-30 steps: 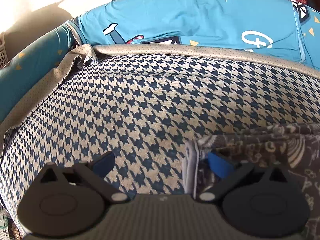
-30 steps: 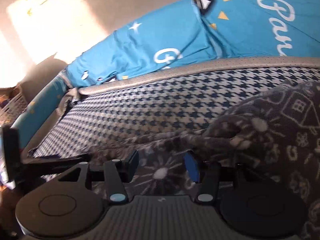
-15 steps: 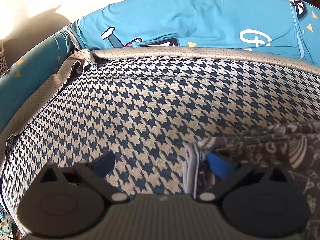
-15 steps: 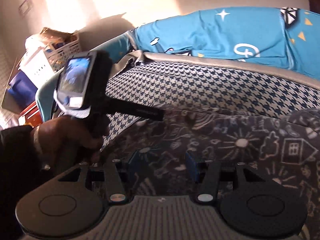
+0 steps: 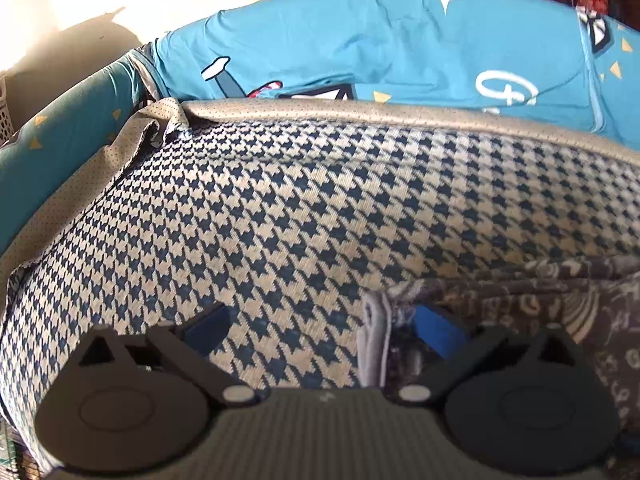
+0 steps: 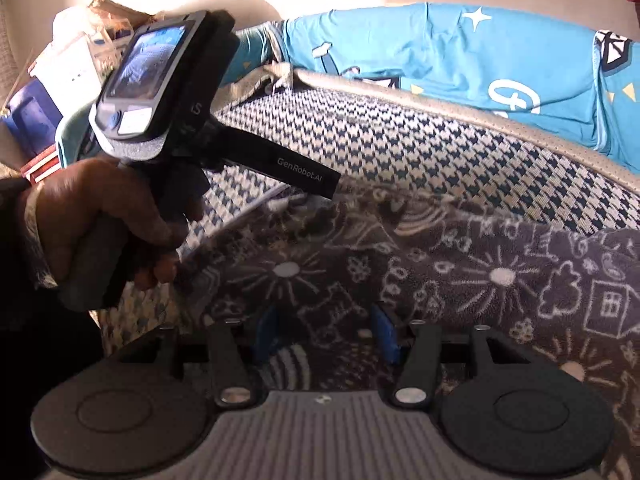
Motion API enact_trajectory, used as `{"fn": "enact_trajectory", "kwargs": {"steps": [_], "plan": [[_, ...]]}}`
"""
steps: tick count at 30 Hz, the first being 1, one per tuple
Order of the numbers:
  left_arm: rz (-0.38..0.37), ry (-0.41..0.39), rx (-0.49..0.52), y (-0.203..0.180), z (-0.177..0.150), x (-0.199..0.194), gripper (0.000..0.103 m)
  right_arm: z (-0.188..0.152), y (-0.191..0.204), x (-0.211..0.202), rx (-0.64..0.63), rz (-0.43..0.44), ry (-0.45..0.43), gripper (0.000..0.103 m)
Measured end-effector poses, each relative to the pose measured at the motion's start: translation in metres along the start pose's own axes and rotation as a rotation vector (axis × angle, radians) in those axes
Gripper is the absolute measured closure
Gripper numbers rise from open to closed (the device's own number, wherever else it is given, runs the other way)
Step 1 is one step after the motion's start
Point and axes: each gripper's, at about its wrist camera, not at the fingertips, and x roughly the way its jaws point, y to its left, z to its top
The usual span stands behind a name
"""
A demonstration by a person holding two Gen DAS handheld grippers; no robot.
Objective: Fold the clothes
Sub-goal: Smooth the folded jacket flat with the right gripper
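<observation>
Grey fleece garment with white doodle print (suns, houses, clouds) [image 6: 460,264] was spread over a navy-and-cream houndstooth cushion [image 5: 320,216], filling the lower right half of the right wrist view and showing only from about 3 to 5 o'clock in the left wrist view. Behind the cushion, around 12 o'clock, a bright turquoise cartoon-print sheet [image 5: 380,40] ran across the back.

Left gripper [image 5: 320,324] had its blue-padded fingers spread wide. The pad at 4 o'clock [image 5: 436,330] sat right at the folded pale edge of the fleece, and the other pad was over bare houndstooth, so nothing was pinched between them. From the right camera you could see the person's left hand [image 6: 108,224] wrapped around that gripper's black handle at roughly 9 o'clock, its tip down at the garment's far edge.

Right gripper [image 6: 324,336] was about half apart, low over the fleece with fabric between the blue pads. Honestly I couldn't tell if they were actually pressing on it; the pads were in shadow.
</observation>
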Motion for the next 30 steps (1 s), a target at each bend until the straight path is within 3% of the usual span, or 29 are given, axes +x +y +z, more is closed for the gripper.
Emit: {"fn": "enact_trajectory", "kwargs": {"steps": [5,11,17,24,30], "plan": [[-0.038,-0.030,-0.006,0.000,0.004,-0.015,0.000,0.005,0.015,-0.007,-0.029,0.068,-0.067,0.051],[-0.069,-0.022,0.028,-0.004,0.003,-0.019,0.000,0.000,0.033,0.024,-0.080,0.060,0.008,0.051],[-0.103,-0.017,0.029,-0.007,0.004,-0.023,0.000,0.003,0.032,0.037,-0.051,0.065,0.022,0.049],[-0.112,-0.014,0.058,-0.017,0.000,-0.025,0.000,0.002,0.026,0.014,-0.029,0.063,0.008,0.050],[-0.123,-0.016,0.077,-0.029,-0.003,-0.028,0.000,0.004,0.002,-0.014,0.012,-0.010,-0.040,0.050]]}}
